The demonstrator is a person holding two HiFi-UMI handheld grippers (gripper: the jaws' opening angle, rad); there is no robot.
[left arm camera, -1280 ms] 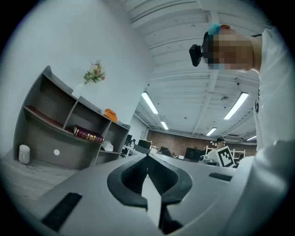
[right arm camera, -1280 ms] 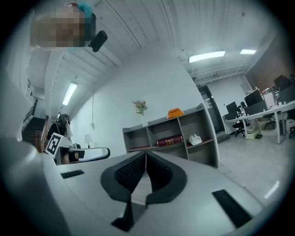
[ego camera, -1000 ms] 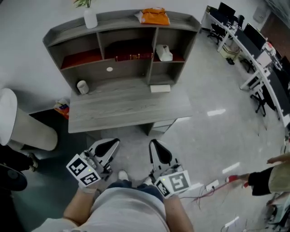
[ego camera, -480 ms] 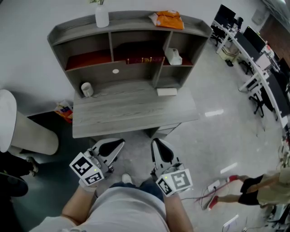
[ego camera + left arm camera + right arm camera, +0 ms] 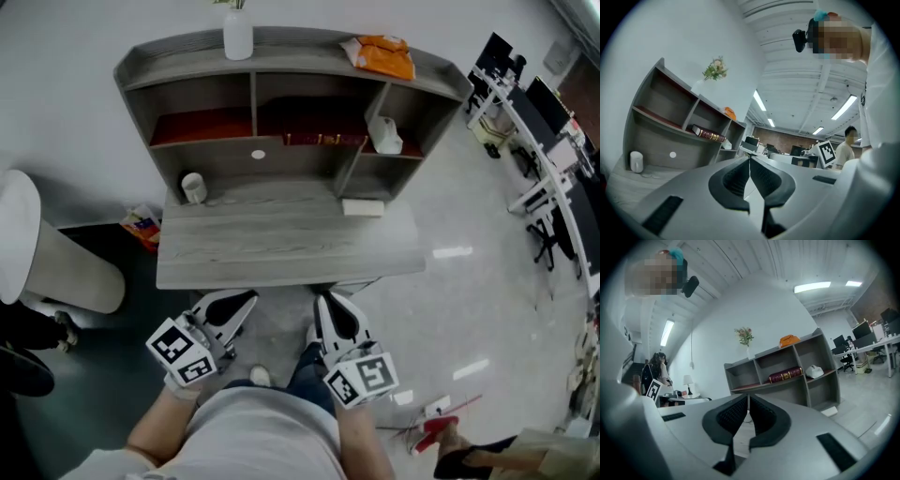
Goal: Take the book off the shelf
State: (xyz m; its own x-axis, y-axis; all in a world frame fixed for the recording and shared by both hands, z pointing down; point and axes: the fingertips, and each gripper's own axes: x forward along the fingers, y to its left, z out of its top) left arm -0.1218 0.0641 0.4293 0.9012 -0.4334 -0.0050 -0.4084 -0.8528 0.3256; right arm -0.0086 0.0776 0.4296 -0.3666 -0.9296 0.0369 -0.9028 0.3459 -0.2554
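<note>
the person had stepped nearer the tabletop (image 5: 281, 246); left tongs (image 5: 227, 306) and right tongs (image 5: 330, 311) stayed pressed together, empty, the book (image 5: 323, 139) at twelve o'clock untouched on the shelf (image 5: 300, 45).

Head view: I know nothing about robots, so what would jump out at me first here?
At the bottom, the left gripper and right gripper stand out, each with a black-and-white marker cube, jaws shut and empty. Ahead stands a grey desk with a shelf unit, where a dark red book lies in the middle compartment and an orange bag sits on top.
</note>
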